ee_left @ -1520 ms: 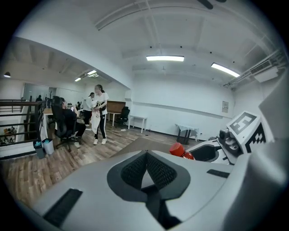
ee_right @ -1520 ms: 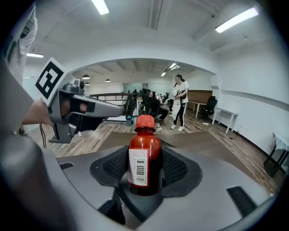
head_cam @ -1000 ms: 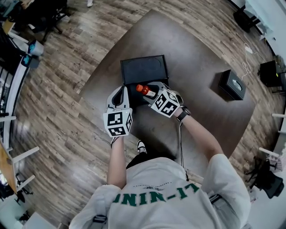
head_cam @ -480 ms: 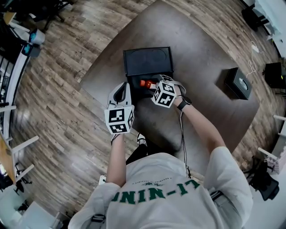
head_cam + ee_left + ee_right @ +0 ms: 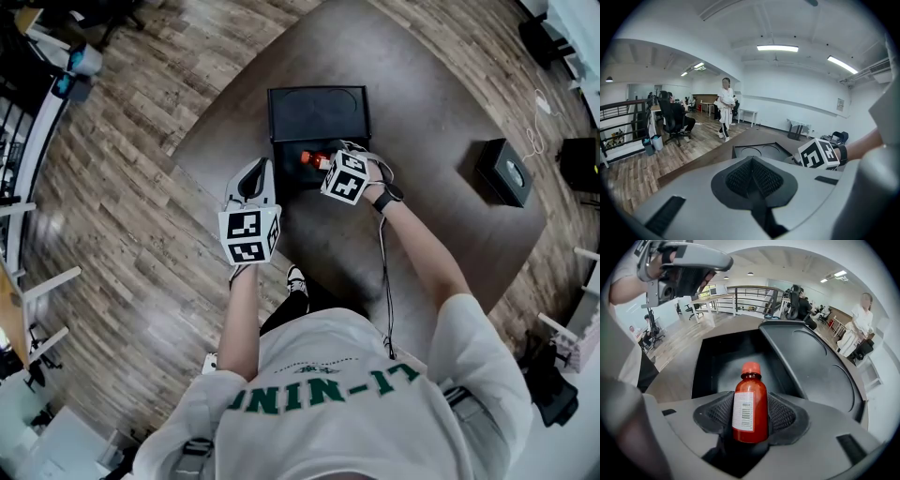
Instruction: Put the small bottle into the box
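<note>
The right gripper [image 5: 750, 417] has its fingers clamped on the bottle [image 5: 750, 401], with one meshed pad [image 5: 717, 414] against each side of the body. The bottle is red and stands upright between the fingers, its white barcode label [image 5: 743, 411] facing the camera and its red cap [image 5: 751, 368] projecting past the fingertips. Directly ahead of the fingertips lies the open cavity of the black box [image 5: 705, 366]. The cap sits over this cavity, but whether the bottle base touches the box cannot be told. Beyond and to the right of the fingers, the lid [image 5: 811, 366] of the box lies folded back, with two round recesses in its surface. The left gripper [image 5: 752, 180] has its fingers together with nothing between them. It is held to the left of the right fingers, just beside the box and clear of it. The box rests on the brown bench [image 5: 422, 84]. A second black box [image 5: 503, 172] sits well apart, to the right of both grippers. Far beyond the left fingers, a person [image 5: 725, 108] in white stands on the wooden floor [image 5: 141, 141].
</note>
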The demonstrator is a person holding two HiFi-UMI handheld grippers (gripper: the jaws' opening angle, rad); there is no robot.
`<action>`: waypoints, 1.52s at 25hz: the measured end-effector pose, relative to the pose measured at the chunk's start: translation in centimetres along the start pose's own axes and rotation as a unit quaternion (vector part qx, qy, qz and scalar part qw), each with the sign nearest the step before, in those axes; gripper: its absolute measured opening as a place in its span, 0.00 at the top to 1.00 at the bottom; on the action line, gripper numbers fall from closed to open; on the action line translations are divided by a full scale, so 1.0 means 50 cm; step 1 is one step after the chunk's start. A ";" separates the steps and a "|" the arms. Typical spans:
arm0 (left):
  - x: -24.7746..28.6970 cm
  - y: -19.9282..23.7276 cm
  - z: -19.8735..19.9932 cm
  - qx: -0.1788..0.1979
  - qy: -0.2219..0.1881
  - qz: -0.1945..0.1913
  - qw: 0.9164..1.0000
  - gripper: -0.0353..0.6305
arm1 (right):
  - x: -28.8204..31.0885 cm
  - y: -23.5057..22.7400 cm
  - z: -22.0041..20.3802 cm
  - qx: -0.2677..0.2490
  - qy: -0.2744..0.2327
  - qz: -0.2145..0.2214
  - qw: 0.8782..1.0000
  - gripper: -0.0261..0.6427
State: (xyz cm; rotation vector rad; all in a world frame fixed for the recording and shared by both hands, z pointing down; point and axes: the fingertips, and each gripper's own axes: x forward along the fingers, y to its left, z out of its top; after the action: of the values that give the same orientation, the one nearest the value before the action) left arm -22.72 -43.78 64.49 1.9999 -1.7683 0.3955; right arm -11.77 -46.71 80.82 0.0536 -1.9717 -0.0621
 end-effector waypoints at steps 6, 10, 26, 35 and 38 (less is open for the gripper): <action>-0.026 -0.004 0.012 0.005 -0.005 -0.001 1.000 0.93 | -0.016 0.003 0.001 0.015 -0.009 -0.001 1.000 0.52; -0.048 -0.007 0.021 0.005 -0.011 -0.002 1.000 0.93 | -0.049 0.012 0.014 0.046 -0.033 -0.001 0.998 0.46; -0.151 -0.064 0.112 0.025 -0.055 -0.018 0.998 0.93 | -0.351 0.030 0.059 0.300 -0.236 -0.128 0.915 0.69; -0.252 -0.104 0.184 0.027 -0.096 -0.025 0.995 0.93 | -0.566 0.067 0.075 0.351 -0.330 -0.225 0.847 0.81; -0.288 -0.123 0.222 0.040 -0.120 -0.027 0.992 0.93 | -0.638 0.077 0.084 0.353 -0.357 -0.266 0.823 0.86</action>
State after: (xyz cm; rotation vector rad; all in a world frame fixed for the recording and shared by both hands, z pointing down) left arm -19.54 -36.39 47.06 2.2262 -1.8587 0.2190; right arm -3.21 -40.65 50.18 1.2284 -2.5586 0.3415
